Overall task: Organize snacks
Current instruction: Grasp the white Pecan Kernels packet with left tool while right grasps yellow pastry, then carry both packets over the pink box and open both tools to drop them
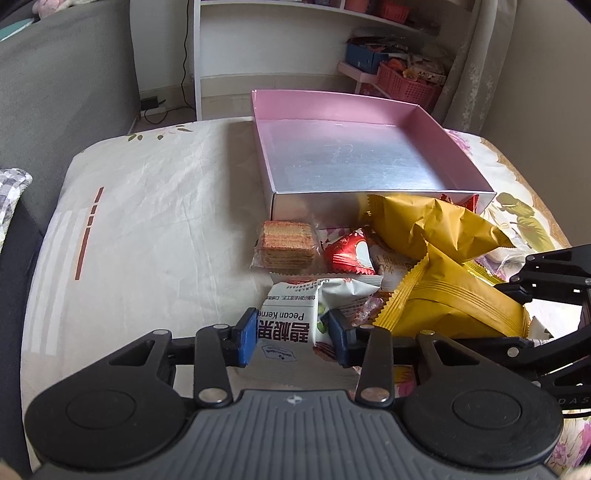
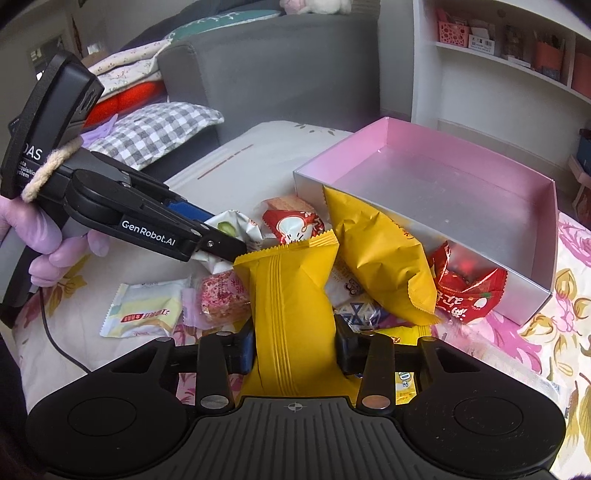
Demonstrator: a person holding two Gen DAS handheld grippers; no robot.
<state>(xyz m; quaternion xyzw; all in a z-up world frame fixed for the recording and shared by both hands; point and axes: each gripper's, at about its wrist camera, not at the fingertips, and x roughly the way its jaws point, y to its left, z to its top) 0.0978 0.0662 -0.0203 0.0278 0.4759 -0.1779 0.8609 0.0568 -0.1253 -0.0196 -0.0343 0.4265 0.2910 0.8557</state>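
Note:
A pile of snack packets lies on the cloth-covered surface in front of an empty pink box [image 1: 369, 107] [image 2: 424, 206]. My left gripper [image 1: 292, 334] is shut on a white pecan-kernel packet [image 1: 284, 306], its blue pads pressing both sides. In the right wrist view the left gripper [image 2: 221, 245] reaches into the pile from the left. My right gripper [image 2: 294, 349] is shut on a yellow packet [image 2: 288, 288] [image 1: 443, 306] that stands upright between the pads. A second yellow packet [image 2: 376, 251] [image 1: 436, 229] leans on the box's near wall.
A wafer pack [image 1: 288, 243] and red packets [image 1: 349, 254] [image 2: 465, 291] lie near the box. A pale packet [image 2: 144, 314] lies apart at the left. A gloved hand [image 2: 48, 236] holds the left gripper. Grey sofa [image 2: 277, 66], checked cushion [image 2: 155, 125] and white shelves [image 1: 295, 22] stand behind.

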